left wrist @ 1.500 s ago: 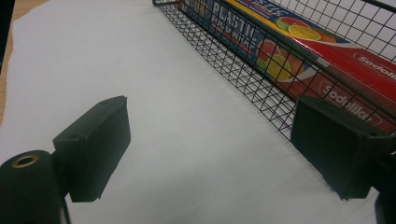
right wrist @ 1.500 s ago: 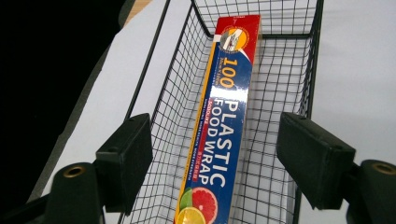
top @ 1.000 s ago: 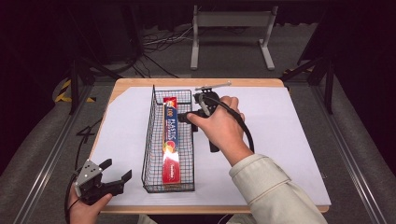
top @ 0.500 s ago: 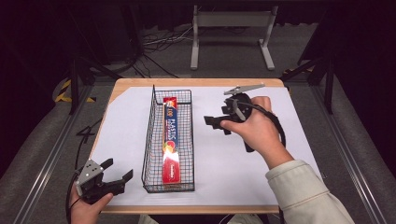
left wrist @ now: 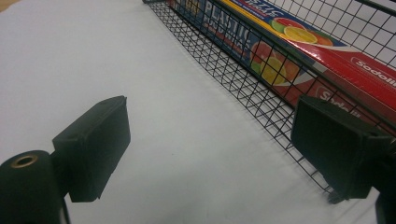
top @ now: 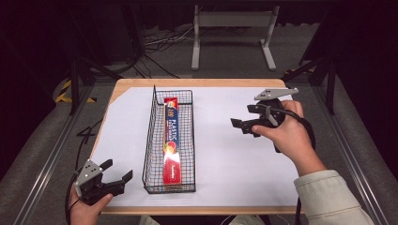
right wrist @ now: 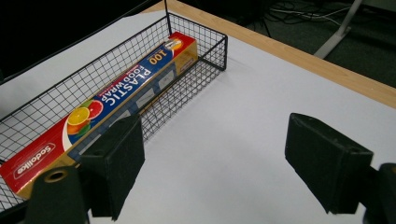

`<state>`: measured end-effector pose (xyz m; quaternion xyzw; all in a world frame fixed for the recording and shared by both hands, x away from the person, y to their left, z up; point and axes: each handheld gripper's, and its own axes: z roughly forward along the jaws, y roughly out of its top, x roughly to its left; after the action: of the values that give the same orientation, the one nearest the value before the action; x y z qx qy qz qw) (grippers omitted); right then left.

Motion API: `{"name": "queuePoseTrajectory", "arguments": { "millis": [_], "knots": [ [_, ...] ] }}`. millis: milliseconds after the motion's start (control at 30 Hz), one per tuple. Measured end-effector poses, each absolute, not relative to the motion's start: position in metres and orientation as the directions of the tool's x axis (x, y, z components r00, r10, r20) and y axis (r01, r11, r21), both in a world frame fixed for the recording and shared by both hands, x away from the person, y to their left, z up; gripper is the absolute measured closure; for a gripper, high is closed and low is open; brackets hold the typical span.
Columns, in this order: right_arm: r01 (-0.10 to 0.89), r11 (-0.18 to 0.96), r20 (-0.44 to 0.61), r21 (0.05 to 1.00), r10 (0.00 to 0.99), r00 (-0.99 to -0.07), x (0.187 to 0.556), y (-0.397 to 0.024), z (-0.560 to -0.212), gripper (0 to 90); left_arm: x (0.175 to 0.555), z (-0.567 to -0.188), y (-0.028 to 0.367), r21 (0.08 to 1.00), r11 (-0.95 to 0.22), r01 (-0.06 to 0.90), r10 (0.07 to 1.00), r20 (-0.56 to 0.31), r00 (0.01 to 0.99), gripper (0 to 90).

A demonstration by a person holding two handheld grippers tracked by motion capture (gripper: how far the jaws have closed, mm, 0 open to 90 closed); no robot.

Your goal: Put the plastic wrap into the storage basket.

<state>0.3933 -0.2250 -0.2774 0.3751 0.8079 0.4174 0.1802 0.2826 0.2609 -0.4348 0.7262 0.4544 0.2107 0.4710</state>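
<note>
A long red and blue box of plastic wrap (top: 172,140) lies lengthwise in a black wire basket (top: 152,140) on the white table cover. In the right gripper view the box (right wrist: 107,107) fills the basket (right wrist: 205,51) from end to end. My right gripper (top: 247,117) hovers open over the right part of the table, well clear of the basket, nothing between its jaws. My left gripper (top: 115,172) rests open at the table's front left corner, just left of the basket's near end (left wrist: 261,98), also holding nothing.
The wooden table edge (top: 197,83) shows beyond the white cover (top: 225,154). A metal stand (top: 232,33) and cables lie on the dark floor behind. Open white surface lies between the basket and my right gripper.
My right gripper has drawn away from the basket to the right, leaving the box lying inside. The left gripper has stayed put.
</note>
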Motion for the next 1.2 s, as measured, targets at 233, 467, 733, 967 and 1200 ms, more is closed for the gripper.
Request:
{"name": "queuePoseTrajectory", "arguments": {
  "millis": [233,467,733,967,1200],
  "knots": [
    [0.421,0.375,-0.026,0.826,0.771,-0.637,0.386,-0.26,-0.286,18.0,0.283,-0.435,0.26,0.875,-0.147,0.461,0.859,-0.118,0.498,12.6],
    [0.378,0.365,-0.055,0.851,0.777,-0.628,0.374,-0.292,-0.302,18.1,0.284,-0.436,0.26,0.872,-0.153,0.466,0.866,-0.109,0.487,12.2],
    [0.354,0.331,-0.068,0.875,0.807,-0.586,0.359,-0.323,-0.335,16.3,0.283,-0.435,0.257,0.875,-0.173,0.452,0.867,-0.082,0.491,12.2],
    [0.323,0.345,-0.118,0.881,0.822,-0.556,0.345,-0.341,-0.367,16.3,0.284,-0.437,0.256,0.874,-0.181,0.451,0.869,-0.072,0.49,12.1],
    [0.333,0.303,-0.085,0.893,0.84,-0.536,0.335,-0.353,-0.399,16.2,0.292,-0.44,0.253,0.878,-0.194,0.437,0.873,-0.049,0.485,12.1]
  ]
}}
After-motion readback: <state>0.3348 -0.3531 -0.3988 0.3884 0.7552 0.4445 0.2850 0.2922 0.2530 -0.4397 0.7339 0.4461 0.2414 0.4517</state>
